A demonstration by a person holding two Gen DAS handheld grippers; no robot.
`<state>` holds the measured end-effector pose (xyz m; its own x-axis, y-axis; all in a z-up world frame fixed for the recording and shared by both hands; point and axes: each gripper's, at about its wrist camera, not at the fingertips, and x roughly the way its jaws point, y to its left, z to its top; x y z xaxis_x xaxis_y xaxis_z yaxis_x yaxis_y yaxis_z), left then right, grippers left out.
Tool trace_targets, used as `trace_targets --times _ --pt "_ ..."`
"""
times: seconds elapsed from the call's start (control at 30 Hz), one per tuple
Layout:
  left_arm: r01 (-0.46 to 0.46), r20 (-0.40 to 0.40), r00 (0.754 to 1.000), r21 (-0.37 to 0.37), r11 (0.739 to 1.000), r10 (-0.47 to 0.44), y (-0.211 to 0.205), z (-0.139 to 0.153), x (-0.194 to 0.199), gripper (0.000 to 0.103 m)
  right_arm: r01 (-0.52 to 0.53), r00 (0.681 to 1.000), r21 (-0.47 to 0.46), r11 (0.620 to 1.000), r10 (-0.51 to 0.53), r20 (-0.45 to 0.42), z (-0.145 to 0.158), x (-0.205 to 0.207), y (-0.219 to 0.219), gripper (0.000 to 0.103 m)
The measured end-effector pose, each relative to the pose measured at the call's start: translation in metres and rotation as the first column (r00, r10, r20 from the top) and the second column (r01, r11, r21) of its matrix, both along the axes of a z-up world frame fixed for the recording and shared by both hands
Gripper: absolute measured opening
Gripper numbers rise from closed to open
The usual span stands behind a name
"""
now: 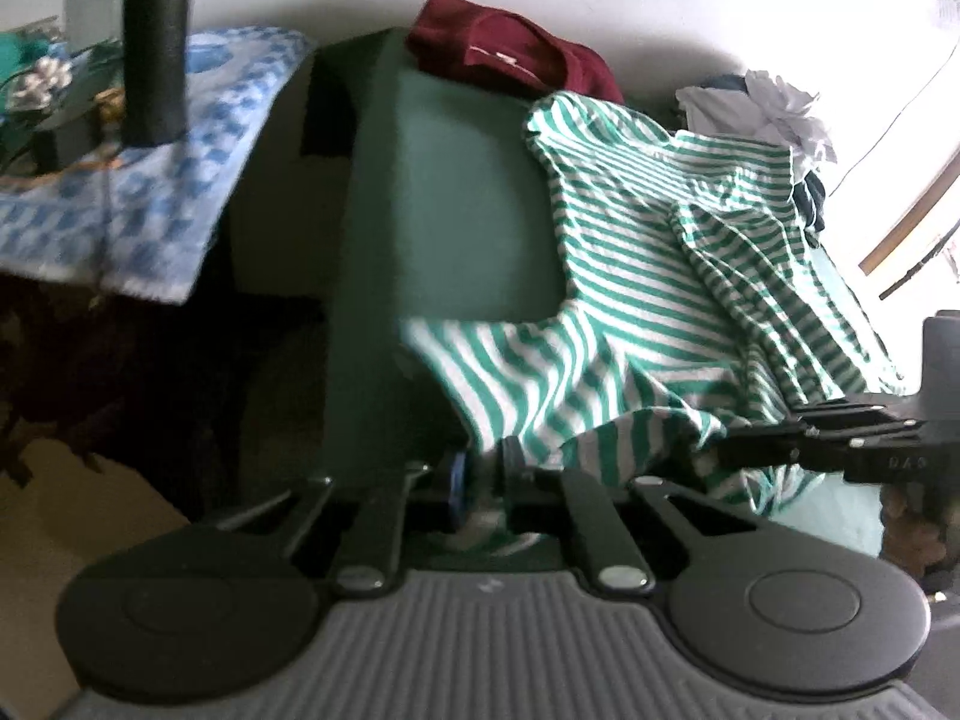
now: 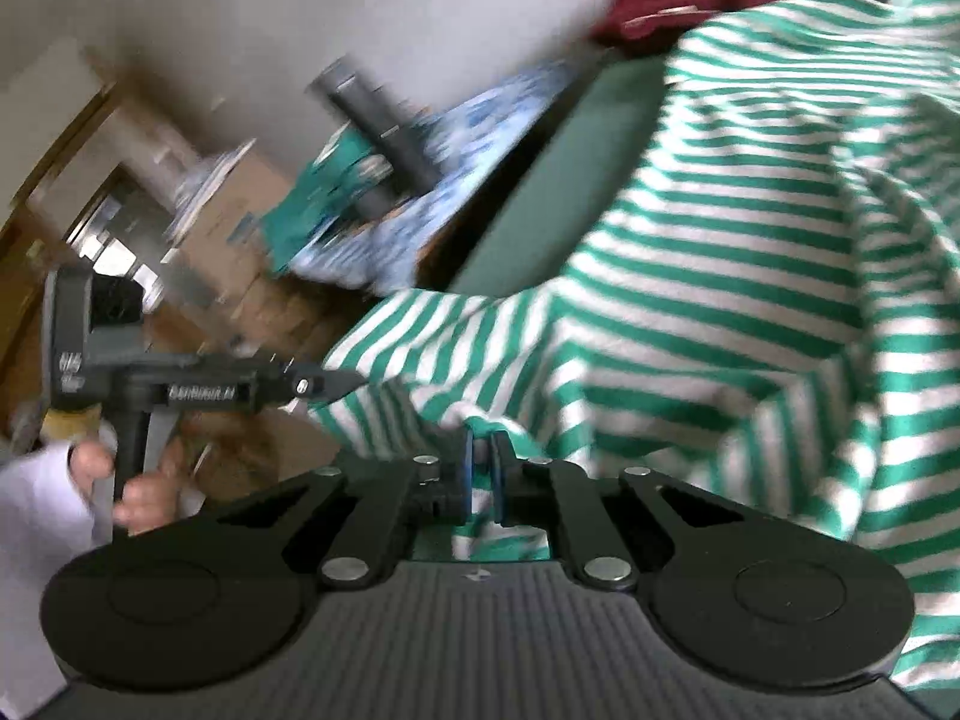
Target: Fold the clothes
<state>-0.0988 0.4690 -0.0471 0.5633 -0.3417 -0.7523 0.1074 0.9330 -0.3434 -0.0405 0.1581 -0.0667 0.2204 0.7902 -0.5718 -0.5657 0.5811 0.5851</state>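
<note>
A green-and-white striped shirt (image 1: 630,276) lies crumpled over a dark green cushioned seat (image 1: 456,180). My left gripper (image 1: 483,471) is shut on the shirt's near edge, with striped cloth pinched between its blue pads. My right gripper (image 1: 729,450) enters from the right and bites the same hem. In the right wrist view the striped shirt (image 2: 750,276) fills the right half, and my right gripper (image 2: 483,459) is shut on a fold of it. My left gripper (image 2: 351,383), held by a hand (image 2: 141,498), grips the shirt's left corner. A maroon garment (image 1: 516,48) lies folded at the seat's back.
A blue-and-white checked cloth (image 1: 168,192) covers a side table on the left, with a dark cylinder (image 1: 157,42) standing on it. A heap of white clothes (image 1: 774,108) lies at the far right. Cardboard boxes (image 2: 252,210) stand beyond the seat.
</note>
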Motion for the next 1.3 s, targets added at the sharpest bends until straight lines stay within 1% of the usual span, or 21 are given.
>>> trace_targets --times 0.2,0.23,0.27,0.3,0.33,0.4,0.5,0.57,0.6,0.63,0.7,0.73,0.77,0.8,0.87,1.0,1.07,1.13,1.17,1.23,1.3 --pt "-0.084 -0.052 0.995 0.037 0.996 0.086 0.021 -0.003 -0.013 0.015 -0.208 0.977 -0.095 0.974 0.211 0.022 0.001 -0.013 0.027 0.021" --pt "-0.075 -0.047 0.996 0.028 0.997 0.077 0.021 -0.001 -0.016 0.021 -0.211 0.976 -0.103 0.972 0.216 0.041 0.002 -0.015 0.030 0.022" --pt "-0.045 -0.036 0.998 0.026 0.999 0.046 0.017 0.001 -0.020 0.039 -0.212 0.973 -0.099 0.972 0.219 0.067 0.005 -0.016 0.031 0.023" --pt "-0.014 -0.025 1.000 0.025 1.000 0.014 0.013 0.003 -0.024 0.057 -0.204 0.971 -0.093 0.975 0.213 0.104 0.010 -0.018 0.032 0.032" --pt "0.018 -0.014 1.000 0.025 1.000 -0.017 0.009 0.006 -0.028 0.063 -0.196 0.968 -0.087 0.977 0.207 0.141 0.014 -0.021 0.033 0.043" --pt "0.082 -0.002 0.997 0.054 0.995 -0.082 -0.005 0.007 -0.031 0.080 -0.185 0.960 -0.077 0.980 0.197 0.197 0.020 -0.023 0.035 0.051" --pt "0.085 0.009 0.996 0.117 0.990 -0.086 -0.020 -0.003 -0.027 0.084 -0.194 0.944 -0.148 0.970 0.225 0.239 0.012 -0.025 0.051 0.052" --pt "0.041 -0.036 0.999 0.076 0.996 -0.038 -0.017 -0.017 -0.019 0.075 -0.196 0.933 -0.218 0.956 0.250 0.257 0.003 -0.028 0.064 0.048" --pt "0.028 -0.045 0.999 0.073 0.997 -0.024 -0.017 -0.021 -0.017 0.063 -0.192 0.931 -0.252 0.949 0.257 0.260 -0.002 -0.029 0.068 0.040" --pt "0.015 -0.049 0.999 0.075 0.997 -0.012 -0.016 -0.026 -0.016 0.061 -0.187 0.928 -0.285 0.940 0.264 0.262 -0.008 -0.030 0.072 0.022" --pt "0.020 -0.014 1.000 0.172 0.985 -0.018 -0.021 -0.026 -0.017 0.034 -0.175 0.938 -0.269 0.947 0.244 0.248 -0.009 -0.029 0.067 0.006" --pt "0.031 -0.011 1.000 0.200 0.979 -0.029 -0.022 -0.025 -0.018 0.027 -0.178 0.946 -0.249 0.952 0.235 0.223 -0.008 -0.028 0.064 0.006" --pt "0.041 -0.010 0.999 0.223 0.974 -0.040 -0.021 -0.024 -0.019 0.006 -0.196 0.951 -0.211 0.958 0.238 0.197 -0.006 -0.029 0.062 0.005" --pt "0.043 -0.020 0.999 0.209 0.977 -0.039 -0.017 -0.022 -0.020 0.000 -0.235 0.943 -0.192 0.953 0.272 0.191 -0.003 -0.032 0.063 0.005" --pt "0.044 -0.036 0.999 0.185 0.982 -0.038 -0.006 -0.017 -0.021 0.000 -0.315 0.922 -0.156 0.936 0.341 0.184 0.002 -0.040 0.066 0.003" --pt "0.052 -0.036 0.998 0.234 0.971 -0.045 0.001 -0.006 -0.021 0.000 -0.483 0.851 -0.116 0.868 0.496 0.170 0.009 -0.056 0.078 0.000" --pt "0.110 -0.006 0.994 0.213 0.971 -0.111 -0.011 0.006 -0.023 0.002 -0.450 0.862 -0.151 0.880 0.473 0.184 0.009 -0.053 0.079 0.003" --pt "0.190 0.005 0.981 0.163 0.968 -0.193 -0.027 0.012 -0.026 0.039 -0.323 0.925 -0.124 0.938 0.341 0.167 0.012 -0.050 0.052 0.009" --pt "0.238 0.004 0.971 0.124 0.963 -0.240 -0.037 0.013 -0.029 0.065 -0.240 0.957 -0.112 0.964 0.254 0.139 0.011 -0.051 0.032 0.010" --pt "0.318 0.010 0.948 0.019 0.948 -0.318 -0.057 0.007 -0.036 0.069 -0.066 0.994 -0.097 0.993 0.074 0.079 0.009 -0.054 -0.008 0.025" --pt "0.337 -0.022 0.941 -0.048 0.940 -0.339 -0.071 -0.004 -0.037 0.069 0.111 0.994 -0.093 0.990 -0.110 0.018 0.007 -0.056 -0.048 0.027"
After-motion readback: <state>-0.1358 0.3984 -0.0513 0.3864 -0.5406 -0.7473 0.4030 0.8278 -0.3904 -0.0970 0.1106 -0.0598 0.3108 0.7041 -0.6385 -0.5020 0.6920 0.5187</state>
